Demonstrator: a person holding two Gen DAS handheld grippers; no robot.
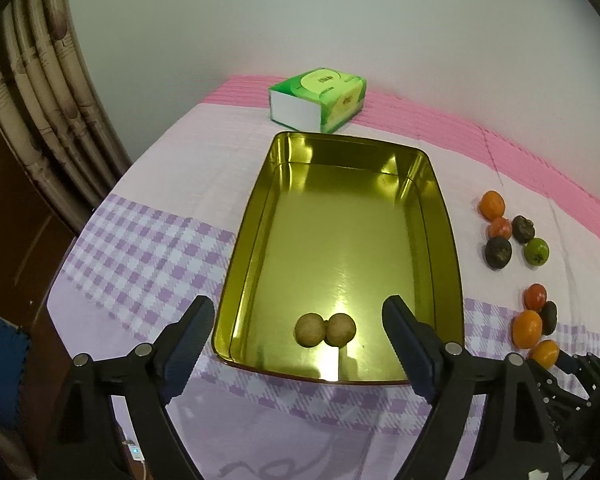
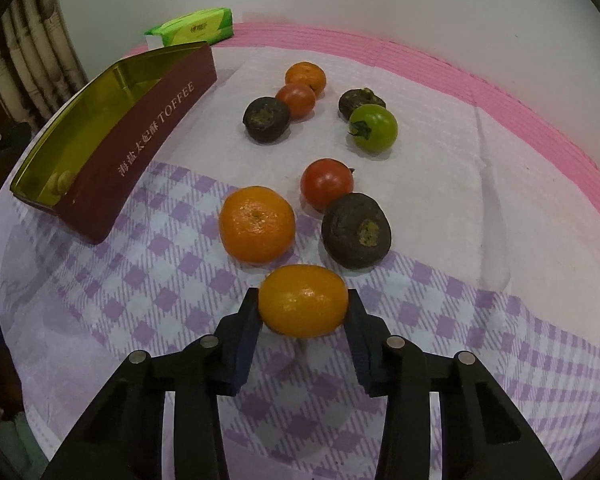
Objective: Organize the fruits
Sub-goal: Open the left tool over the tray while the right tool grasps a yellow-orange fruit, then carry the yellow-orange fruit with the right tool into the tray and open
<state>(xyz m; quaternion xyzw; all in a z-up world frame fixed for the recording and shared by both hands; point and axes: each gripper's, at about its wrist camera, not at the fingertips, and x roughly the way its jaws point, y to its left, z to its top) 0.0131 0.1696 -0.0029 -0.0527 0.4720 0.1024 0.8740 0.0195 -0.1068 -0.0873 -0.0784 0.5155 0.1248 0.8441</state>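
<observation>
Left claw point(image 1: 298, 330) spread empty over tin's near rim point(image 1: 300, 376), right claw point(image 2: 303, 306) gripping kumquat point(image 2: 302, 300)

Your left hand-held gripper point(image 1: 298, 338) hangs with jaws wide apart, nothing between the pads, over the near end of the gold tin point(image 1: 454, 280). Two brown round fruits point(image 1: 325, 330) touching inside. Loose fruits point(image 1: 512, 236) right of tin on checked cloth point(image 1: 140, 248).
</observation>
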